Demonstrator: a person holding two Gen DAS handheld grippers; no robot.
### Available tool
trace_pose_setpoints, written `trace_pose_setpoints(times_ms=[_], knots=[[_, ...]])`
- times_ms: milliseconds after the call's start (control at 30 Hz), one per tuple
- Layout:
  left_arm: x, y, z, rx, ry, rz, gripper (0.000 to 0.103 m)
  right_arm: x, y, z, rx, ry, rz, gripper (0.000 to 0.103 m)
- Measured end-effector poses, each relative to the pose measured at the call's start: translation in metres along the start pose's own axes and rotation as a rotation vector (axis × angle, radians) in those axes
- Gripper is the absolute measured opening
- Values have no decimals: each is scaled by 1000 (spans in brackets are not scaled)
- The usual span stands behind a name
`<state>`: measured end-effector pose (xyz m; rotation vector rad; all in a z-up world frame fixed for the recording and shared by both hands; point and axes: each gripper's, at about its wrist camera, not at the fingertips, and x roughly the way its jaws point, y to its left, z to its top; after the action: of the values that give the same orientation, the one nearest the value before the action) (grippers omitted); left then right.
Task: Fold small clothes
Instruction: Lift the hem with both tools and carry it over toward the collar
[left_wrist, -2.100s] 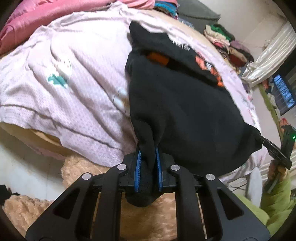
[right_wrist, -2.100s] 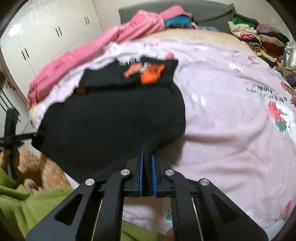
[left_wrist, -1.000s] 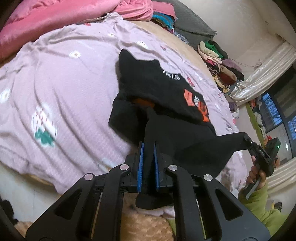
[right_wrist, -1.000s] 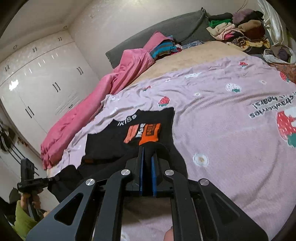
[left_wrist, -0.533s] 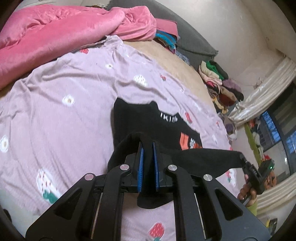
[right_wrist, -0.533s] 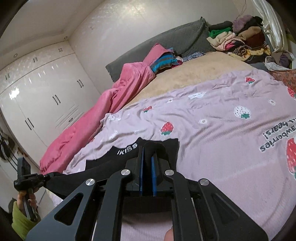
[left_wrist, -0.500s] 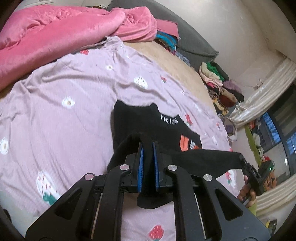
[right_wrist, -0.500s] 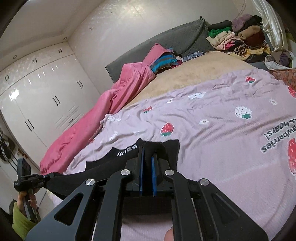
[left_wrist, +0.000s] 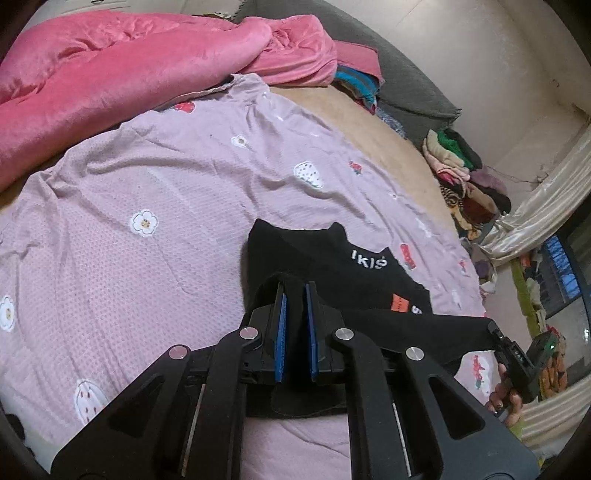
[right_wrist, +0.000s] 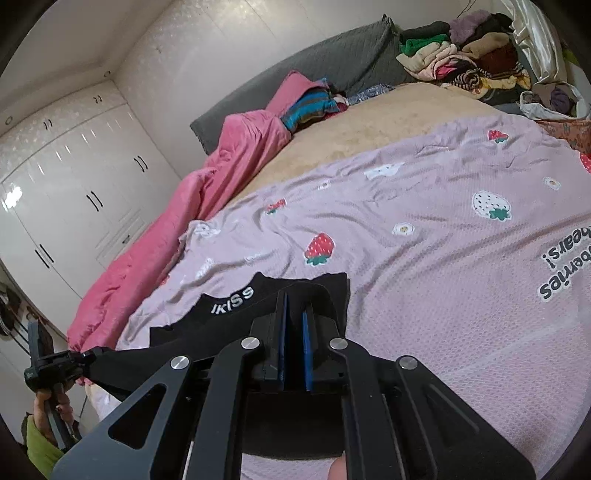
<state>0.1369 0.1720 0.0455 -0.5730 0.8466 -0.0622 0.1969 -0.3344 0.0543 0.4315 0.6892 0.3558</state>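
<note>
Two grippers, both clamped on the black shirt (left_wrist: 325, 258). Left gripper (left_wrist: 294, 291) has its blue pads pinched on a bunched corner of the hem, a flap of cloth hanging out below them. Right gripper (right_wrist: 293, 301) is closed the same way on the other corner. Between the two the held edge runs taut, 9 to 3 o'clock, lifted off the lilac strawberry sheet (left_wrist: 110, 258); the shirt's collar end lies flat on the sheet at 12 o'clock from both sets of pads, white lettering and an orange patch (left_wrist: 399, 304) showing. So the garment's long axis runs 6 to 12, and we judge the fold carries the hem forward toward 12 over the lying half. Neither hand is nearer; both need to travel together. Open sheet at 12 and 3; pink blanket (left_wrist: 110, 74) at 10 to 11 is well apart, clothes pile (right_wrist: 461, 62) far at 1 o'clock
</note>
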Motion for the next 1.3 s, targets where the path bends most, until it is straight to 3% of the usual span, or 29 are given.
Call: trace_pose_setpoints(times_ms=[433,767,833,967,1033,1100,1233,1300], knots=[[22,4,-4,30,20,42,5,22,1,-7,-7,43,-46,9],[11,-9,-6,105,-19,79,5,11,7,-8,-31,13,-73,28],[7,-12,-6,120,-32,84,13,7,10,-9,-40,1,-82,36],[2,-21,-8,163,-48,103,21,-2,15,-10,-65,-19,-83,41],[0,-25,-10,179,-52,101,34,-7,20,-12,-88,-29,-83,44],[-3,-30,-13,201,-57,99,38,-12,26,-15,-114,-39,-84,50],[-6,-41,-23,247,-57,90,62,-21,42,-24,-200,-58,-98,50],[-8,-47,-30,270,-59,87,65,-24,53,-30,-261,-56,-98,50]])
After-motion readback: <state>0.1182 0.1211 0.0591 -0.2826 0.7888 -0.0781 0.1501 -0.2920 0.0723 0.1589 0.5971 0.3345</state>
